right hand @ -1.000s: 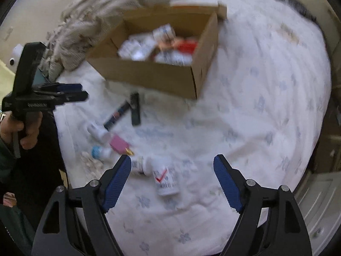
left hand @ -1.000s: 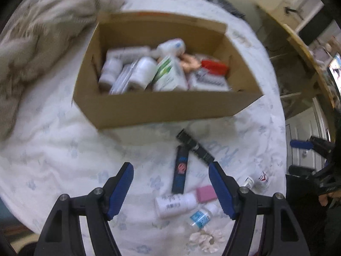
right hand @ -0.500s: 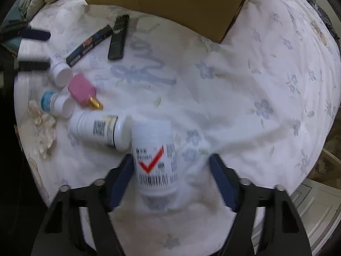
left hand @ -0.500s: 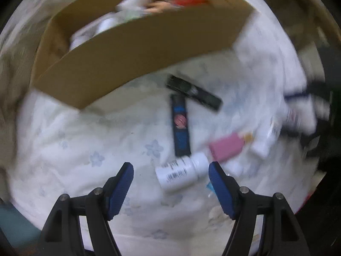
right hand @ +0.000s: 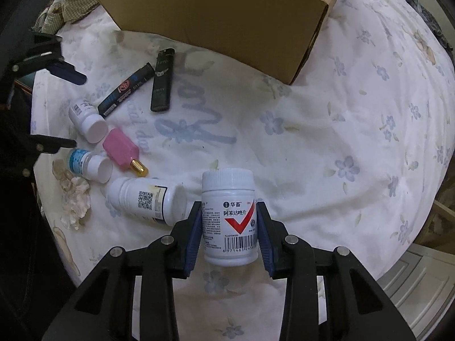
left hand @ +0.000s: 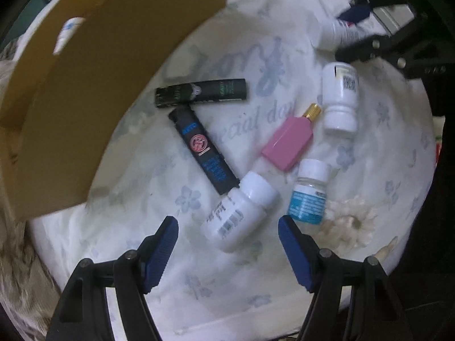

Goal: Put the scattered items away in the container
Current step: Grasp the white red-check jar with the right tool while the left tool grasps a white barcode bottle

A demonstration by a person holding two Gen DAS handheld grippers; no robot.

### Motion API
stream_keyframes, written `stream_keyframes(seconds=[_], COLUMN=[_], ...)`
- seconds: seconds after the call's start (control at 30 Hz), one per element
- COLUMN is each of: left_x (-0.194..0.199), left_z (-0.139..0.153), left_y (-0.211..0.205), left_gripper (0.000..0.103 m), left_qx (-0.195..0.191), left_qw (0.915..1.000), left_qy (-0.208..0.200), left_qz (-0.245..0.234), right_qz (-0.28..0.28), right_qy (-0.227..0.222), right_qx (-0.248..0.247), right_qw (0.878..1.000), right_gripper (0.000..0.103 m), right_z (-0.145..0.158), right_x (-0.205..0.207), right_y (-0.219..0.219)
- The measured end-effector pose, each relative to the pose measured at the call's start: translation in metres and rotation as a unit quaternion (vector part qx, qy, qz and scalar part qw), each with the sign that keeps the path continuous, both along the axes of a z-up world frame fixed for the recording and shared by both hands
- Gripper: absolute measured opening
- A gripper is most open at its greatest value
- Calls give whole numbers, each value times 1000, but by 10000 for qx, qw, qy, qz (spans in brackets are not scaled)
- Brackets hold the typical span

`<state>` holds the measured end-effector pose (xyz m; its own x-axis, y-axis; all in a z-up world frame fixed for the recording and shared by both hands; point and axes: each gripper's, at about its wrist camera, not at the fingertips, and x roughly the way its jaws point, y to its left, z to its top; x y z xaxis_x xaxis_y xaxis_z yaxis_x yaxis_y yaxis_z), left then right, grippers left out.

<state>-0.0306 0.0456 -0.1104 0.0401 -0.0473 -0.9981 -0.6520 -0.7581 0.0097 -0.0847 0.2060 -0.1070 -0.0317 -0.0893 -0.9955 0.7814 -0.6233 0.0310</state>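
We list: box (right hand: 227, 14) part-filled; on the bed (right hand: 341, 113), seven items loose; our right claw (right hand: 229, 227) closing on the checkmark bottle (right hand: 229, 218); left claw (left hand: 229, 244) spread over a white bottle (left hand: 239, 213).

We are in a home, most likely a bedroom. Everything lies on a soft, rumpled white sheet (right hand: 327, 130) printed with pale blue flowers and cursive lettering, like bedding. A crumpled checked cloth (right hand: 65, 2) sits at the far left, beside a cardboard box (right hand: 227, 14). At the near right we see a white panelled door or cabinet front (right hand: 412, 281).
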Motion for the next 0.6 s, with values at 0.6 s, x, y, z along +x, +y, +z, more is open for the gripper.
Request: stream_keyframes(seconds=[0.6], left_x=[5], left_z=[127], left_y=[-31], left_gripper=[48], left_qx=[1275], left_qw=[9829], left_qy=[1149], left_qz=[668], right_qz=[-513], right_qy=[134], right_qx=[-1324], right_qw=[9898], right_gripper=[39], right_z=[68], right_x=[-29], right_y=[34])
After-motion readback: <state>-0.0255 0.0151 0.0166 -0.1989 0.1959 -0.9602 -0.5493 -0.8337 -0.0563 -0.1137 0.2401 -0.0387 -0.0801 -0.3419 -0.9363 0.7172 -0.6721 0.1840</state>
